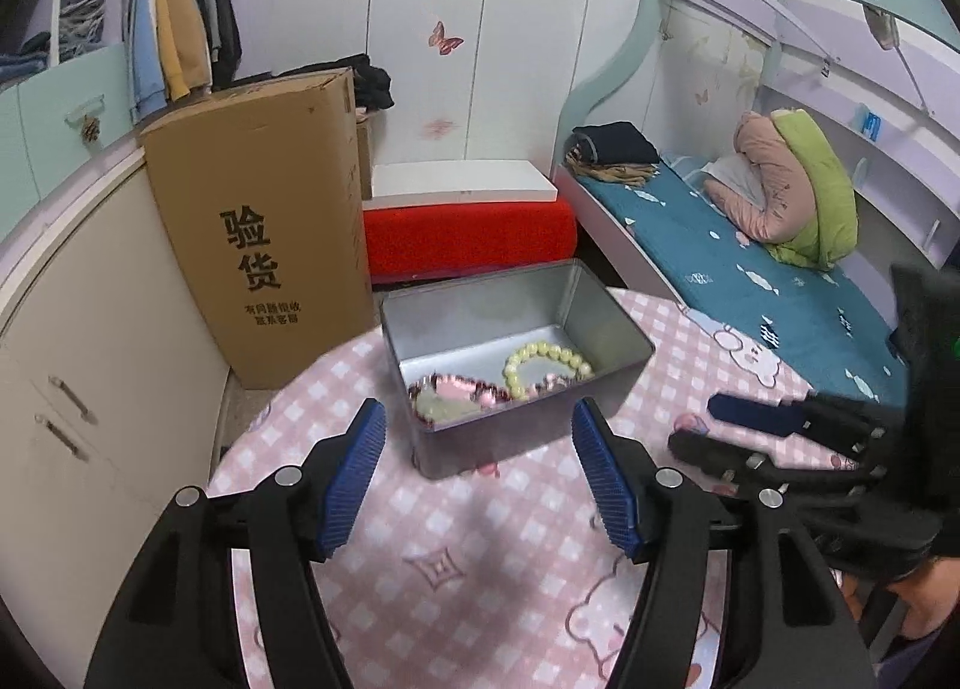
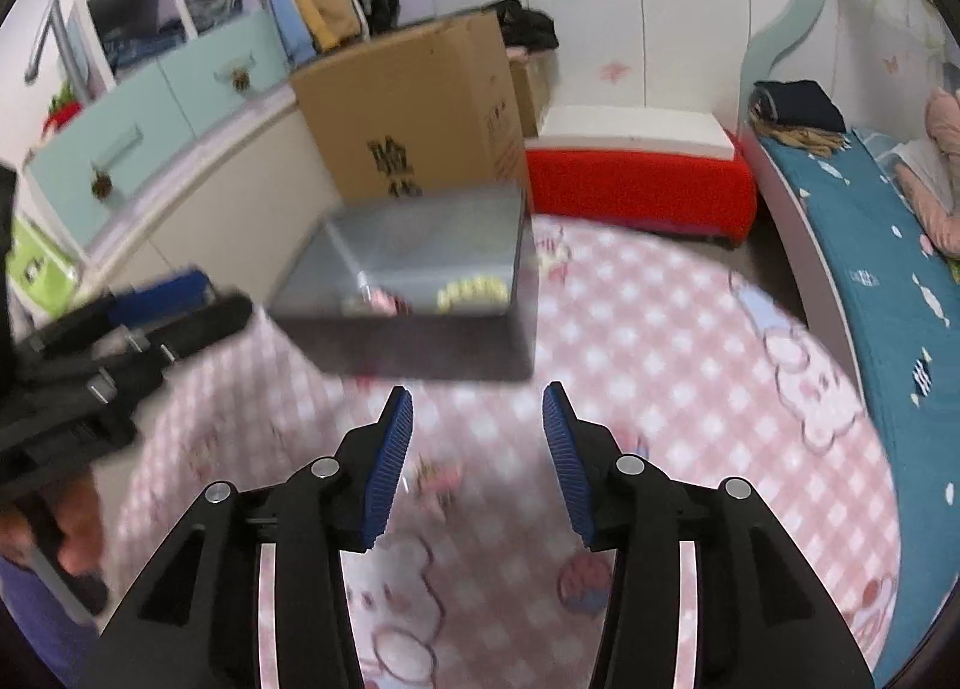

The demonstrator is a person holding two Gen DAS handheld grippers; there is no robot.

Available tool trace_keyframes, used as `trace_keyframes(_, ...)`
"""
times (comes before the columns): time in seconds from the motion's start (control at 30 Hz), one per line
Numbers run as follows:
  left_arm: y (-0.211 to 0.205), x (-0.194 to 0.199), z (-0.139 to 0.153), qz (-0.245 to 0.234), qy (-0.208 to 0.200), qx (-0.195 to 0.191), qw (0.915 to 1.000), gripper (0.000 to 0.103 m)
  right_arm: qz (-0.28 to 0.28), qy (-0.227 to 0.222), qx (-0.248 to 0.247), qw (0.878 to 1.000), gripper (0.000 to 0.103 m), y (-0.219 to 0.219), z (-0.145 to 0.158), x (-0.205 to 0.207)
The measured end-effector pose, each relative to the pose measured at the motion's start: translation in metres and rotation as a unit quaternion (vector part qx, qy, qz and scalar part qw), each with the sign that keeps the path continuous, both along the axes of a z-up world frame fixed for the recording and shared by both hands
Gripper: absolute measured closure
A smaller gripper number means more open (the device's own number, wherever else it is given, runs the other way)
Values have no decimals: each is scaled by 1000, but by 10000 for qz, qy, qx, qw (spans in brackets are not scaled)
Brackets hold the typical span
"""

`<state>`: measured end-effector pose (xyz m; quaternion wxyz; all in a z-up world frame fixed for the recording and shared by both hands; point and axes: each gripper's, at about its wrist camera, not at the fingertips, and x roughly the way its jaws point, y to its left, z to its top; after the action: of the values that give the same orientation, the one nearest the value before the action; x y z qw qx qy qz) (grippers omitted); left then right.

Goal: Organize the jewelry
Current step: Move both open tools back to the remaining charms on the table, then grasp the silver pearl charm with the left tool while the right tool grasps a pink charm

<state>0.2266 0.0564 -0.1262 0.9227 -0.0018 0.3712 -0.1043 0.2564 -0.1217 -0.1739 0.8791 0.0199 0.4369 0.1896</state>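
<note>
An open grey metal tin (image 1: 606,323) stands on the round pink checked table (image 1: 480,557). Inside lie a pale yellow-green bead bracelet (image 1: 549,362), a dark red bead string with pink pieces (image 1: 462,389) and a pale green pendant (image 1: 444,407). My left gripper (image 1: 480,437) is open and empty, just in front of the tin. My right gripper (image 2: 477,431) is open and empty, hovering over the table in front of the tin (image 2: 420,341), which is blurred in the right wrist view. A small pinkish item (image 2: 438,476) lies on the cloth between its fingers, too blurred to identify.
A tall cardboard box (image 1: 258,221) stands left of the table, with a red stool topped by a white box (image 1: 468,233) behind. A bed with a teal sheet (image 1: 750,269) runs along the right. Cabinets (image 1: 90,389) line the left. The right gripper shows in the left wrist view (image 1: 798,437).
</note>
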Motion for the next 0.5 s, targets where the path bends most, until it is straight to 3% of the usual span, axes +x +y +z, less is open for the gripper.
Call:
trace_keyframes(0.17, 5, -15, -12, 114, 134, -105, 9998, 41, 102, 197, -318, 9992, 58, 14, -30, -11)
trace_keyframes(0.47, 14, -30, -33, 170, 396, -179, 9989, 41, 258, 85, -663, 9974, 59, 36, -42, -16)
trace_keyframes(0.5, 13, -30, -34, 174, 409, -183, 9988, 41, 265, 46, -738, 9969, 65, 37, -42, -16)
